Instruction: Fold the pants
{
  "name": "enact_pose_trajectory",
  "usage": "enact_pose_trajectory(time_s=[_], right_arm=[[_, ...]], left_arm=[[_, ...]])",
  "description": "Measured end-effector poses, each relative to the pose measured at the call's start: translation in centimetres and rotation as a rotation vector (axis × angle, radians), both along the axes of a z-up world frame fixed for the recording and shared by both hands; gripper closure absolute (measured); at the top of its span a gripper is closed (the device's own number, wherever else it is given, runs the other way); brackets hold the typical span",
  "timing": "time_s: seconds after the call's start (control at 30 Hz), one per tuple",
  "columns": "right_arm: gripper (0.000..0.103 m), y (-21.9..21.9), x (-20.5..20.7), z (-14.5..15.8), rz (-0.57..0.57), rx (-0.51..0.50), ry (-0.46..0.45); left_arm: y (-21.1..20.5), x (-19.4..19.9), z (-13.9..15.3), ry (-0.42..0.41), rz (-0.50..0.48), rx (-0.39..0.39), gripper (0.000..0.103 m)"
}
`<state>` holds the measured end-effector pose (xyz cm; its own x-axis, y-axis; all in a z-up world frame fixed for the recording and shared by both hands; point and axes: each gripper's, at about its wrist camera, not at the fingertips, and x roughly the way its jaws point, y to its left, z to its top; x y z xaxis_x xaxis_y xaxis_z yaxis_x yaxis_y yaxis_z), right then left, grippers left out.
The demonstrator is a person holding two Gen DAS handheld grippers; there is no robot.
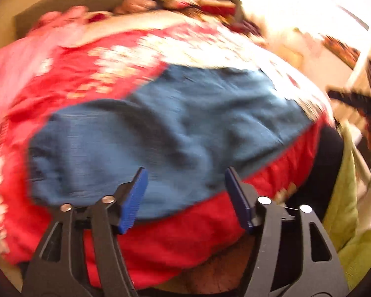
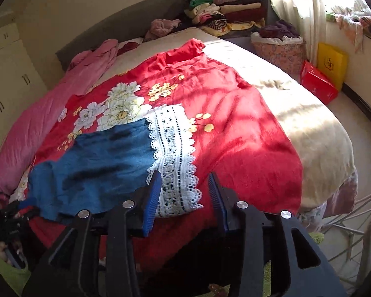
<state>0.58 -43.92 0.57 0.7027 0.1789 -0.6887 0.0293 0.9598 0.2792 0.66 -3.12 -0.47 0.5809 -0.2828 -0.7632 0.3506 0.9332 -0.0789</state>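
A bedroom, sunlight pouring in from the right, and the work surface is a bed (image 2: pixel 316 133) spread with a red floral cloth (image 2: pixel 235 113). Nearest the cameras, the left gripper (image 1: pixel 185 199) hangs over the near edge with its blue pads spread wide, grasping nothing; the right gripper (image 2: pixel 184 199) is likewise released and empty, poised just above a white lace strip (image 2: pixel 172 153). Just beyond lie the blue pants (image 1: pixel 165 128), on the red cloth at the near left of the bed, looking like a compact, rumpled block, so a fold or two may already be in, with tidying or a last fold perhaps left. The left view is badly blurred, hiding seams and layers; waistband and hems cannot be made out. Far back, a clothes pile (image 2: pixel 225 10) sits by the wall.
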Motion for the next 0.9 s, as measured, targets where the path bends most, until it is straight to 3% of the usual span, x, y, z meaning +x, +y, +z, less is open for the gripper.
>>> enact_pose_trajectory(time_s=[0.13,0.17,0.27,0.3,0.37,0.4,0.43,0.47,0.5,0.7,0.8,0.9], right_arm=[[0.064,3.1,1.4,-0.9,0.096,-0.040,0.024],[0.064,4.1,1.7,-1.3,0.121,-0.054,0.034],[0.061,5.7,2.6,-2.5,0.155,-0.080,0.060],[0.055,6.0,2.8,-2.9,0.160,-0.081,0.067],[0.055,6.3,3.2,-3.4,0.169,-0.080,0.085],[0.052,6.5,3.4,-3.8,0.178,-0.089,0.099],[0.049,6.6,3.4,-4.1,0.184,-0.100,0.112],[0.049,6.6,3.4,-4.4,0.187,-0.110,0.125],[0.048,6.7,3.5,-4.8,0.190,-0.112,0.139],[0.048,6.2,3.2,-5.1,0.198,-0.084,0.148],[0.048,6.6,3.3,-5.7,0.205,-0.078,0.160],[0.045,6.9,3.3,-5.9,0.214,-0.086,0.161]], left_arm=[[6.2,1.4,1.5,-0.034,0.273,-0.010,0.016],[8.0,2.0,1.5,-0.023,0.348,-0.017,0.015],[10.7,3.6,0.6,0.009,0.454,0.004,0.012],[11.1,3.9,0.3,0.016,0.474,0.018,0.012],[12.0,4.8,-0.9,0.048,0.503,-0.001,0.012],[12.2,5.2,-1.4,0.067,0.509,-0.034,0.015],[12.3,5.4,-1.9,0.077,0.507,-0.064,0.044],[11.9,5.8,-2.3,0.090,0.495,-0.097,0.061],[11.4,6.1,-2.5,0.089,0.490,-0.092,0.067],[12.2,6.8,-0.6,-0.021,0.526,-0.002,0.069],[13.1,7.2,-1.7,0.007,0.539,-0.001,0.069],[13.0,7.3,-2.5,0.026,0.551,0.004,0.061]])
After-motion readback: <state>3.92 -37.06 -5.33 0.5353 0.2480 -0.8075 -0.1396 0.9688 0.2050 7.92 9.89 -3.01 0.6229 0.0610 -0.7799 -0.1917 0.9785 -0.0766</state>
